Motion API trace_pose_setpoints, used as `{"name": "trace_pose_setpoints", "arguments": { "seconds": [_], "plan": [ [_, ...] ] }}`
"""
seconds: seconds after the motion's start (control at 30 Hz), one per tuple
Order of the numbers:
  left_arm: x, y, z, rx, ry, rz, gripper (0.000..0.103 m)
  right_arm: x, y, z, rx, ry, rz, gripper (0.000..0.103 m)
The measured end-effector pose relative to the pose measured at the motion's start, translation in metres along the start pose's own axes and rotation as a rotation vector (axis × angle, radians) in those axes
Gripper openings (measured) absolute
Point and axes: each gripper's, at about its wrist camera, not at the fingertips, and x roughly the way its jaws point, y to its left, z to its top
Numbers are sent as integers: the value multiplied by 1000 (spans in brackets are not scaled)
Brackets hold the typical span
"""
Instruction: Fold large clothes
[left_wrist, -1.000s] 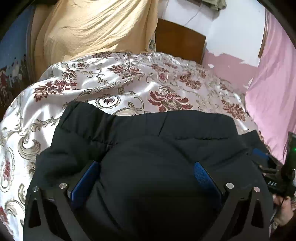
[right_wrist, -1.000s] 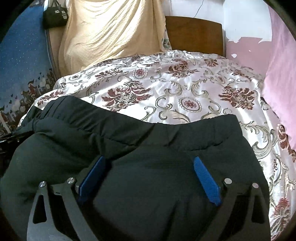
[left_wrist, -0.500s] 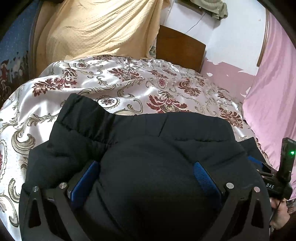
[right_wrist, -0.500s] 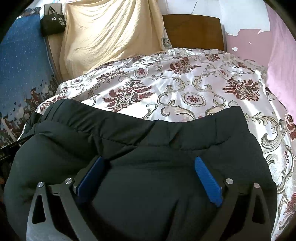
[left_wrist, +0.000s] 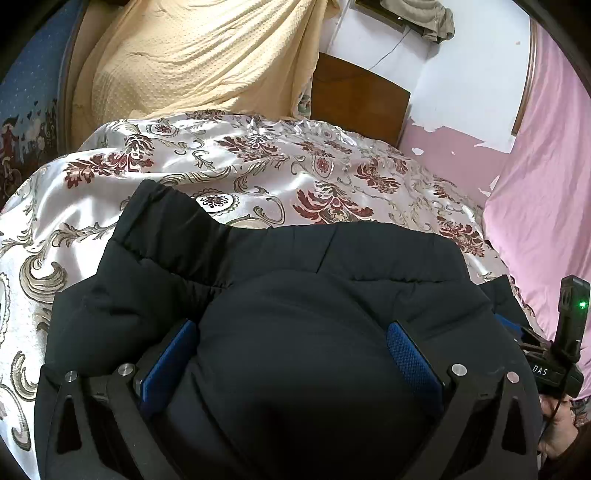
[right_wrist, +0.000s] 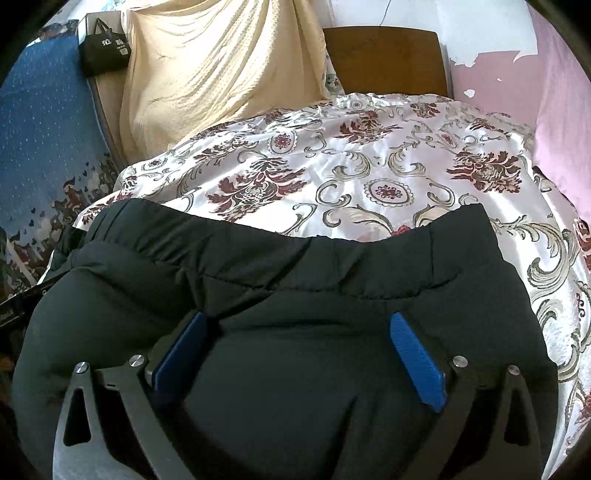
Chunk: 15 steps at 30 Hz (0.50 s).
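A black padded garment (left_wrist: 295, 288) lies on the patterned satin bedspread (left_wrist: 258, 162), its stitched hem toward the headboard. My left gripper (left_wrist: 291, 354) has its blue fingers (left_wrist: 166, 362) spread wide, with a thick bulge of the garment filling the gap between them. My right gripper (right_wrist: 295, 354) stands the same way on the same garment (right_wrist: 295, 273), its blue pads (right_wrist: 417, 362) wide apart around a padded fold. In the left wrist view the right gripper's body (left_wrist: 569, 332), with a green light, shows at the right edge, held by a hand (left_wrist: 554, 439).
A cream blanket (left_wrist: 199, 62) hangs over the wooden headboard (left_wrist: 358, 99) at the far end. Pink fabric (left_wrist: 546, 184) borders the bed's right side and a blue patterned cloth (right_wrist: 40, 147) the left. A black bag (right_wrist: 103, 48) sits at the back left.
Both views have tilted up, showing more headboard and wall. The garment stays fixed between the fingers. Its far left corner has risen slightly against the bedspread.
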Motion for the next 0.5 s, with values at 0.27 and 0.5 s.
{"name": "trace_pose_setpoints", "arguments": {
  "seconds": [0.27, 0.5],
  "plan": [
    [0, 0, -1, 0, -1, -1, 103, 1, 0, -1, 6, -2, 6, 98],
    [0, 1, -2, 0, 0, -2, 103, 1, -1, -1, 4, -1, 6, 98]
  ]
}}
